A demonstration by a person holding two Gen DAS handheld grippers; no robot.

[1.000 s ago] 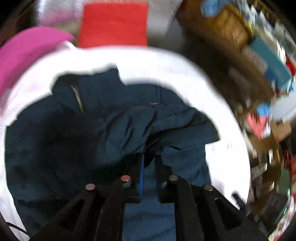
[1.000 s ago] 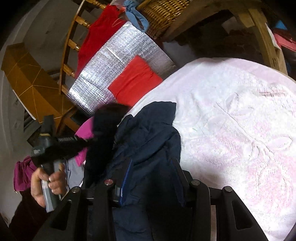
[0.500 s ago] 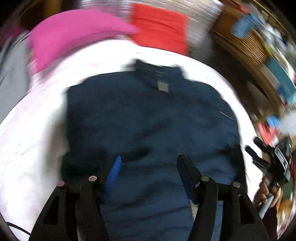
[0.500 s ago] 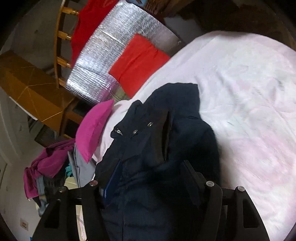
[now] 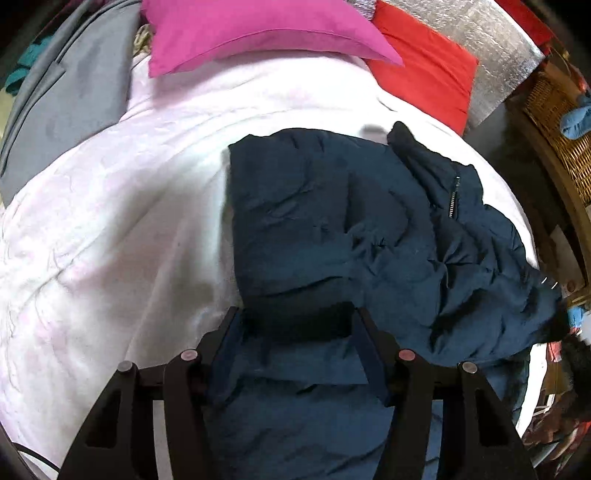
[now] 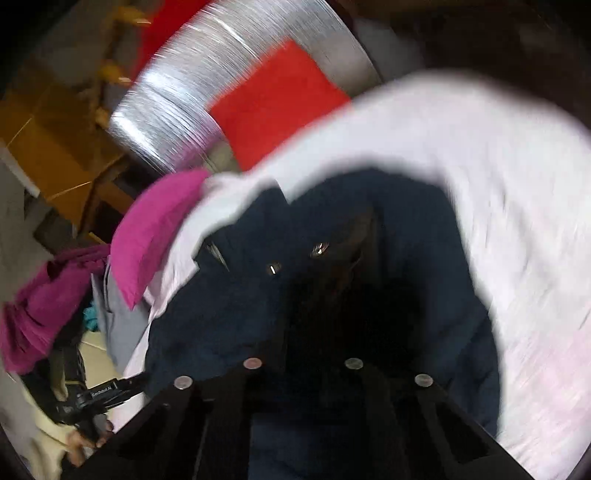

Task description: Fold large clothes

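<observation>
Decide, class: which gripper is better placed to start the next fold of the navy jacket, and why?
Probably the left. The left gripper is open, its fingers straddling a fold of the navy jacket in a sharp view. The right gripper is above the jacket too, but its fingertips are lost in blur and dark fabric.

one dark navy puffy jacket (image 5: 369,229), one white bedspread with faint pink pattern (image 5: 110,240), one magenta pillow (image 5: 258,29), one red cushion (image 5: 424,70), one silver foil panel (image 5: 491,40), one grey garment (image 5: 70,85), one woven wicker basket (image 5: 554,107), two black two-finger grippers: left (image 5: 295,343), right (image 6: 325,332)
</observation>
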